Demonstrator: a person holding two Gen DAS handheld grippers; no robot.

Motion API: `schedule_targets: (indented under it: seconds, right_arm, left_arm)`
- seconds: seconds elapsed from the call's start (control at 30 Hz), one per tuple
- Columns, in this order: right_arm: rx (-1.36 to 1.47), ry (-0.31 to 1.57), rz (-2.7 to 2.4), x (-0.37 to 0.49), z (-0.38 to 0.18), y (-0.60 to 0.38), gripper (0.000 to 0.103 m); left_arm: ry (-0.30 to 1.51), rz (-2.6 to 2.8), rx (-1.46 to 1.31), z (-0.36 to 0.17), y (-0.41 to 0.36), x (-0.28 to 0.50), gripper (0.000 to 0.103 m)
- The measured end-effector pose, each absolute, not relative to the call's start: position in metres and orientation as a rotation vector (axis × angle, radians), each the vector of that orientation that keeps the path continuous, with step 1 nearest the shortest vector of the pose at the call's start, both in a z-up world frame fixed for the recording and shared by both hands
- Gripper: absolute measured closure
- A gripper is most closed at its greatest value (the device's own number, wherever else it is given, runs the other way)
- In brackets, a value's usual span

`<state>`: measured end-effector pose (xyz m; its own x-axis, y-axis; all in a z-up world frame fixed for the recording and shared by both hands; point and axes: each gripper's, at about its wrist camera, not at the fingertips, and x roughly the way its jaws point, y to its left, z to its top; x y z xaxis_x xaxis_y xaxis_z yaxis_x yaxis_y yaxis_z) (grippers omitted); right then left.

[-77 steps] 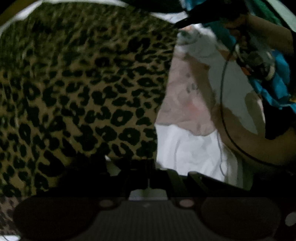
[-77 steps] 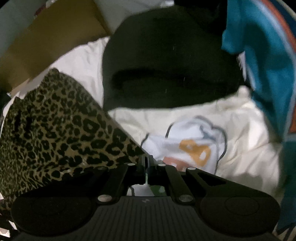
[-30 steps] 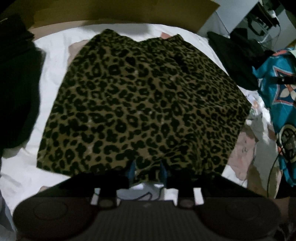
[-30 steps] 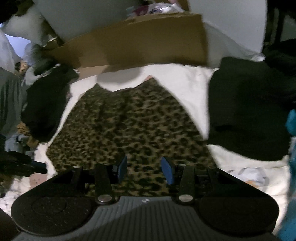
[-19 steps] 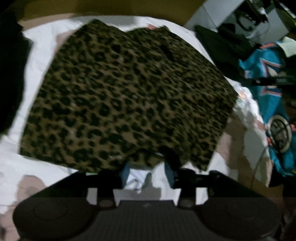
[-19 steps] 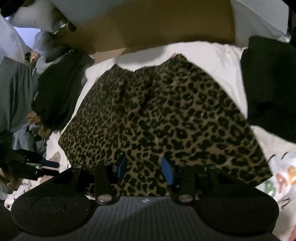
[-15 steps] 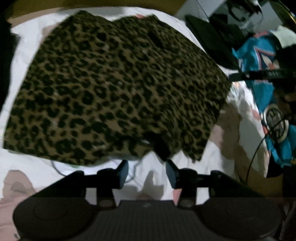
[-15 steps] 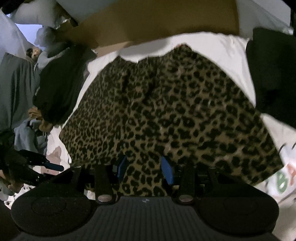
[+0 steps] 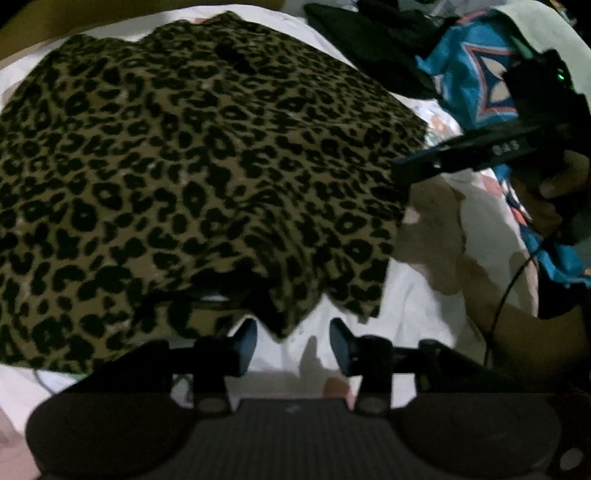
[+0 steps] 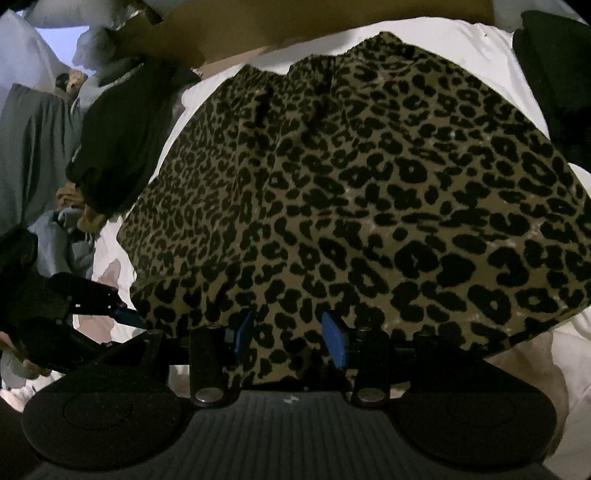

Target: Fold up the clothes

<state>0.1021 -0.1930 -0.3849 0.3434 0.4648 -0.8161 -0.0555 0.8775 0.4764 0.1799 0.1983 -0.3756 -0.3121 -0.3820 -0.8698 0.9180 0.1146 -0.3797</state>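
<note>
A leopard-print garment [image 9: 192, 158] lies spread flat on a white sheet [image 9: 413, 306]. My left gripper [image 9: 293, 345] is open just short of the garment's near hem, with a point of the hem hanging between its blue pads and nothing held. My right gripper [image 10: 290, 339] is open low over the near edge of the same garment [image 10: 369, 206], the print showing between its blue pads [image 10: 334, 341]. From the left wrist view the right gripper [image 9: 410, 166] hovers at the garment's right edge. The left gripper [image 10: 127, 317] shows at the lower left of the right wrist view.
Black clothes [image 10: 122, 136] are piled left of the garment and another black item [image 10: 554, 74] lies to its right. A teal patterned garment [image 9: 476, 85] lies at the right. Brown cardboard [image 10: 332, 26] stands behind the sheet. Grey and pale blue clothes [image 10: 33, 147] are heaped far left.
Both grippers have let go of the garment, which now lies flat. The left gripper has drawn back to the near hem; the right has dropped closer over its edge.
</note>
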Motion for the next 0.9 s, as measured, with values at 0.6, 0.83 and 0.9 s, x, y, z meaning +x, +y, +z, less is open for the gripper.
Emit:
schedule_targets:
  seconds: [0.6,0.83,0.9]
  right_arm:
    - [0.387,1.207,0.426,0.1,-0.393,-0.174,0.055]
    - [0.369,1.214,0.442,0.1,-0.395,-0.171,0.055]
    - [0.363,1.215,0.447,0.1,-0.395,-0.17,0.055]
  left_arm:
    - [1.306,-1.586,0.467,-0.364,0.185,0.155,0.1]
    - [1.37,-1.528,0.54,-0.383,0.186,0.156,0.093]
    - [1.369,-1.504,0.547,-0.381,0.195,0.163,0.086]
